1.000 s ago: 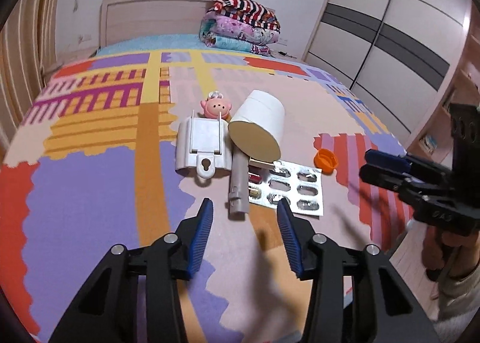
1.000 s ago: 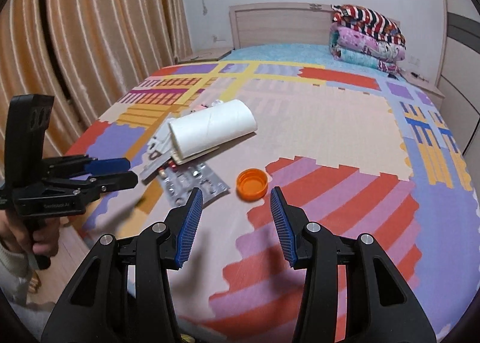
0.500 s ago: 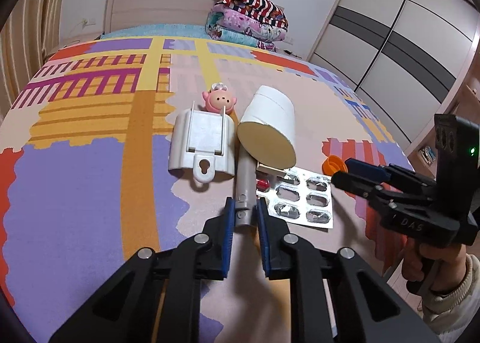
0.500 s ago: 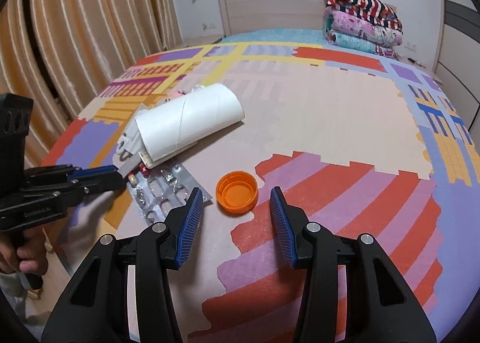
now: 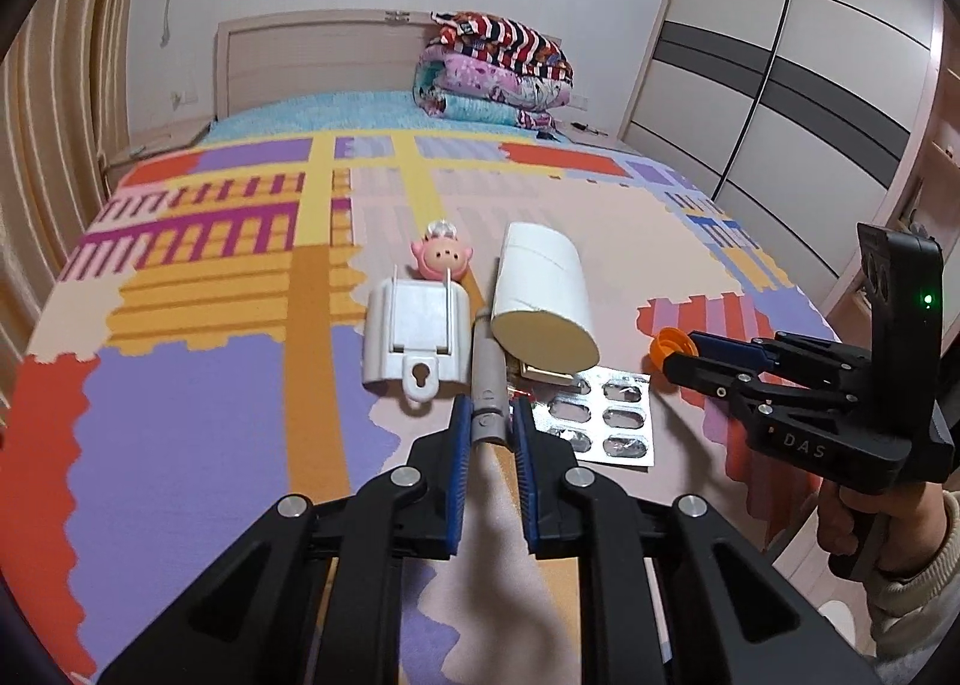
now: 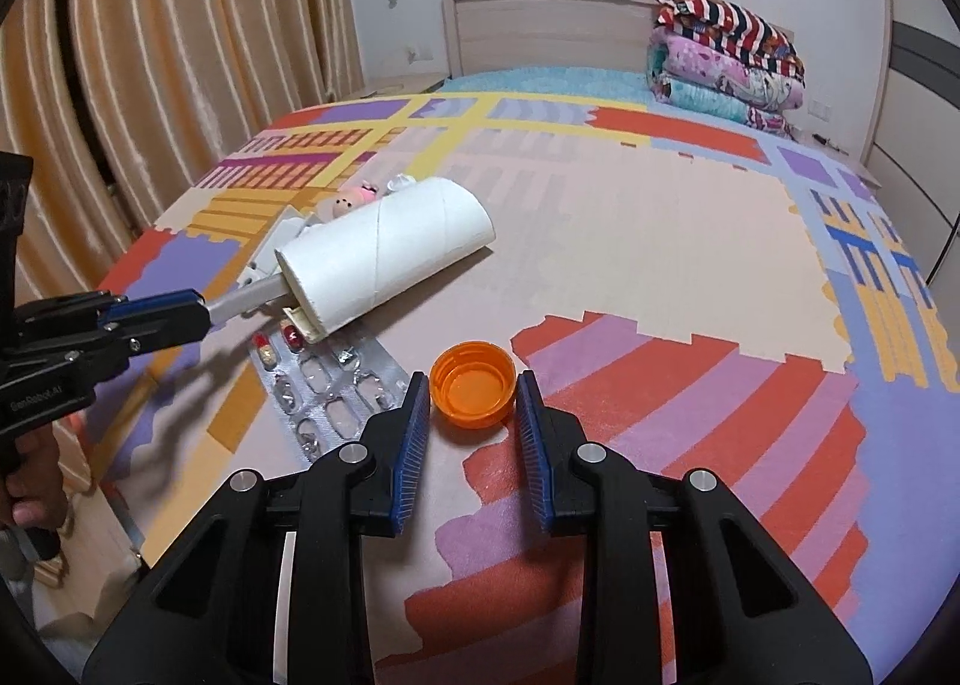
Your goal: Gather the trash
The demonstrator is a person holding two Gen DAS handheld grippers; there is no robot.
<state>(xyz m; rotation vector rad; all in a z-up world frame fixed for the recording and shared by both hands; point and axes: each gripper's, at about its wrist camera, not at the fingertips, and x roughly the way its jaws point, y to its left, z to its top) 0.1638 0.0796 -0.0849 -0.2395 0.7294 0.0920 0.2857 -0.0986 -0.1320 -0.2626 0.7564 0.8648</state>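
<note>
Two grabs under way at once on the bed (image 5: 180, 415). Left hand-held gripper (image 5: 491, 424): pads clamped on the near end of a grey tube (image 5: 487, 385), which runs back under the cardboard roll (image 5: 543, 301). Tube lies between the white holder (image 5: 417, 340) and the blister pack (image 5: 606, 421); pink toy (image 5: 437, 256) sits just behind the holder.

Right hand-held gripper (image 6: 474, 403): jaws have just been closing, now either side of the orange cap (image 6: 473, 382), which sits open side up on the bedspread. Pads look very near the cap's rim; cannot tell whether they press on it yet, so no firm hold counted.

Step in hand, as I judge it: picking up the first pieces of trash, tube on the left, cap on the right. Nothing lifted yet; no bin or bag in view.

Next move likely calls for:
- right: finish the squeeze on the cap's rim before raising; a shallow, slick cap may pop out.
- left: draw the tube back and up gently, since the roll rests over it and may tumble onto the blister pack.
</note>
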